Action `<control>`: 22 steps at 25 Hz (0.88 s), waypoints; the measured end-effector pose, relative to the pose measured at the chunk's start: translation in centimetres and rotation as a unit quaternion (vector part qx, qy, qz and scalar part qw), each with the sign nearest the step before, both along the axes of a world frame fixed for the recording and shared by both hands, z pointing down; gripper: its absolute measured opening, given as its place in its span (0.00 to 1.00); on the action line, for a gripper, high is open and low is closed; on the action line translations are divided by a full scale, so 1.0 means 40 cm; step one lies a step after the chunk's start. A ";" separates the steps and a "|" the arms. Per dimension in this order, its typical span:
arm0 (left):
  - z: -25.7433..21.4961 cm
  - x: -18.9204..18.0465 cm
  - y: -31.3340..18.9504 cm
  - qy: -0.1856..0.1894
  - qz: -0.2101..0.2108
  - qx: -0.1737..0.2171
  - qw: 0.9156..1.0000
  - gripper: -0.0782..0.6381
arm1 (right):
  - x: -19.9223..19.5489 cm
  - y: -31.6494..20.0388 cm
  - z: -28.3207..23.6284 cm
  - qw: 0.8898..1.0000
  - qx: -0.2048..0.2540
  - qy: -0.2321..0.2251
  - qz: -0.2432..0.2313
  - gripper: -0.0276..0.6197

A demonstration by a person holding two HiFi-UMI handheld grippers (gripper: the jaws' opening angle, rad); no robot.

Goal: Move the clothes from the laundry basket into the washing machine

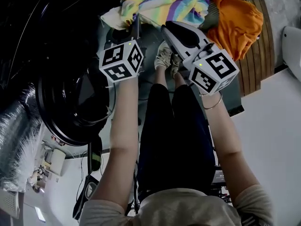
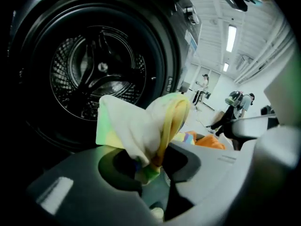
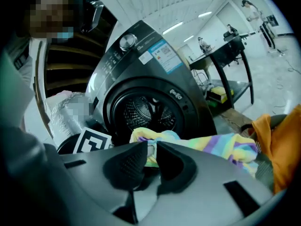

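Head view showed the striped cloth (image 1: 164, 6) hanging between your two grippers, not yet inside the washer (image 1: 70, 102). Your left gripper (image 2: 150, 166) was clamped on a bunched corner, and your right gripper (image 3: 151, 149) was pinched shut on another edge. The drum (image 2: 99, 74) looked empty. An orange garment (image 1: 235, 18) was yet to be moved.

No text, brand name or number can be read in any view.

Washing machine (image 3: 155, 93): the stickers (image 3: 162, 54) on the upper front panel show blue, white and orange-red fields, but the print is too small to read. The characters on the small light badge (image 3: 176, 95) on the door surround cannot be made out.

Left marker cube (image 1: 121, 60) and right marker cube (image 1: 214, 71): black-and-white square code patterns only, with no characters.
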State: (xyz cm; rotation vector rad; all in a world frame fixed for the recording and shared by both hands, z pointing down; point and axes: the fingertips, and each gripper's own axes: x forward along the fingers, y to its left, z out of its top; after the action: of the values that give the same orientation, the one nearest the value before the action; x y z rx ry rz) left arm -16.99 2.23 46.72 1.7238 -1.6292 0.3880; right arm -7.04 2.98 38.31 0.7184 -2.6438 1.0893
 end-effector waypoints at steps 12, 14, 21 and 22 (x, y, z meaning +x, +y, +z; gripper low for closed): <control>0.071 -0.336 -0.137 -0.063 -0.142 0.040 0.987 0.29 | -0.026 -0.008 0.165 0.999 -0.028 0.022 -0.006 0.08; 0.075 -0.371 -0.173 -0.072 -0.155 0.048 0.984 0.29 | -0.026 -0.015 0.184 0.999 -0.027 0.029 -0.010 0.08; 0.008 -0.461 -0.254 -0.134 -0.210 0.119 0.961 0.29 | -0.008 -0.025 0.218 0.999 -0.038 0.038 0.008 0.08; 0.003 -0.470 -0.265 -0.137 -0.217 0.123 0.959 0.29 | 0.001 -0.024 0.221 0.998 -0.040 0.039 0.011 0.08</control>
State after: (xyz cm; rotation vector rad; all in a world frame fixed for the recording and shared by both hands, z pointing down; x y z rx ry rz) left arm -35.79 -8.36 46.86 1.4669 -2.2779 0.2219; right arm -7.01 2.04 47.15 0.7597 -2.5174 1.1413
